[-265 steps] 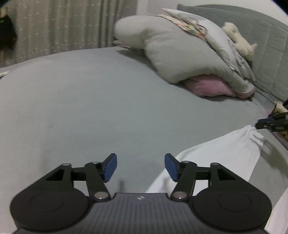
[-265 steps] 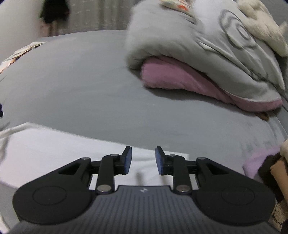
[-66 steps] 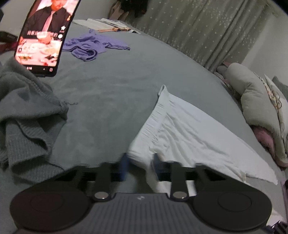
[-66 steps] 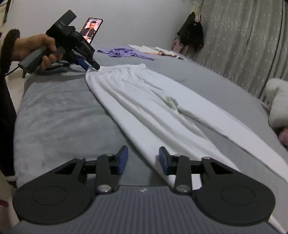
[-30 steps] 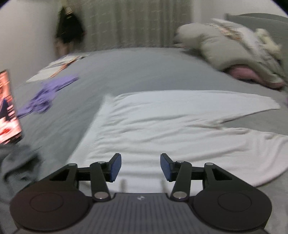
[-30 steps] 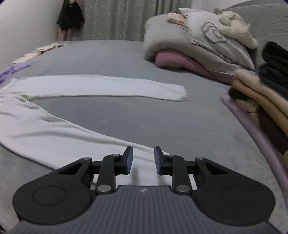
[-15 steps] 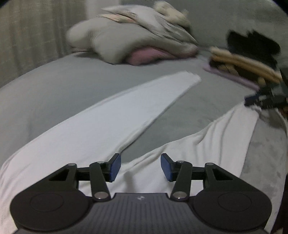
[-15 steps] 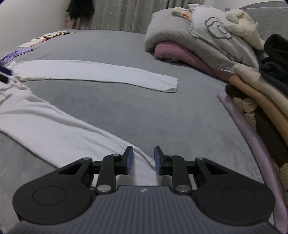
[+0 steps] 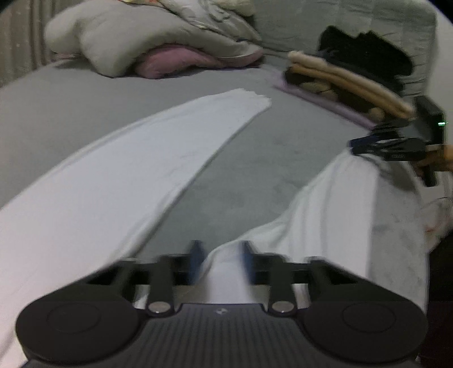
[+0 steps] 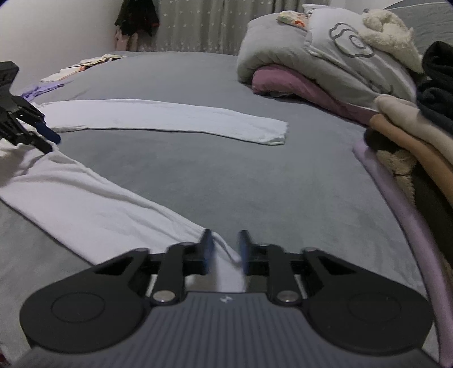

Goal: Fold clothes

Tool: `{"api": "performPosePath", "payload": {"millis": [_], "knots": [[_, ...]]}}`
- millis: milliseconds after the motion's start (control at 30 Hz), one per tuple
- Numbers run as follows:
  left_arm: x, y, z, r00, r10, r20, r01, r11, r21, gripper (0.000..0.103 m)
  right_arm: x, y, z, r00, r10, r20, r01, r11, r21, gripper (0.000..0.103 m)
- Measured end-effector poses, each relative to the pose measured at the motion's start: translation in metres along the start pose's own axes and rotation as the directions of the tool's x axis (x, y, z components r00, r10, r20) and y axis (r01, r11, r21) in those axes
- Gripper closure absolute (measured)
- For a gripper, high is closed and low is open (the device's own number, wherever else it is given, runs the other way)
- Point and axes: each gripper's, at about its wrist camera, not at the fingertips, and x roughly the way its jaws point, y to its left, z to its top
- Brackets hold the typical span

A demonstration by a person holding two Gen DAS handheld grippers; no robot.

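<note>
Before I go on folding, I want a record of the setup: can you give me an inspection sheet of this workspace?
Surface: grey bed, smooth.
Job's things: white pants spread flat, legs apart.
Clutter: folded clothes stack, bedding pile, purple garment.
Grippers: left gripper and right gripper both closing, near leg's fabric between the fingers.
Cables: nothing seen.
Surroundings: curtain, dark clothing hanging by the wall.

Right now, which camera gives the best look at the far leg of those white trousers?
The right wrist view: the far leg lies across the grey bed, sharp, its hem end plainly visible. The left wrist view shows the same leg larger but blurred, running off the picture's left edge.
</note>
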Motion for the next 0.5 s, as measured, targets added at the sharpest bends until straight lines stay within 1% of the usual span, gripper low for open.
{"api": "performPosePath", "payload": {"millis": [133,233,300,333,433,467,500], "knots": [[-0.006,0.002,-0.004,0.998,0.010,0.063,-0.008,1.000,-0.025,0.103,-0.002,-0.005,0.007,0.998,-0.056,0.042,0.054,0.997,0.045,0.102],[-0.007,0.003,-0.006,0.994,0.043,0.098,-0.039,0.998,-0.044,0.103,-0.001,-0.008,0.011,0.992,-0.106,0.066,0.102,0.993,0.062,0.103],[-0.008,0.005,-0.006,0.989,0.075,0.127,-0.066,0.995,-0.071,0.103,0.001,-0.010,0.012,0.992,-0.108,0.062,0.103,0.992,0.074,0.103],[-0.008,0.006,-0.005,0.989,0.076,0.125,-0.066,0.995,-0.077,0.103,0.001,-0.011,0.013,0.994,-0.097,0.053,0.093,0.993,0.079,0.103],[-0.004,0.006,-0.006,0.991,0.081,0.105,-0.071,0.993,-0.092,0.103,-0.001,-0.013,0.012,0.996,-0.079,0.031,0.076,0.993,0.089,0.097],[-0.003,0.005,-0.007,0.992,0.084,0.100,-0.075,0.993,-0.089,0.103,-0.002,-0.014,0.011,0.997,-0.073,0.031,0.070,0.994,0.089,0.088],[-0.002,0.006,-0.007,0.991,0.086,0.098,-0.077,0.993,-0.088,0.103,-0.004,-0.015,0.010,0.997,-0.065,0.036,0.062,0.994,0.086,0.083]]}}
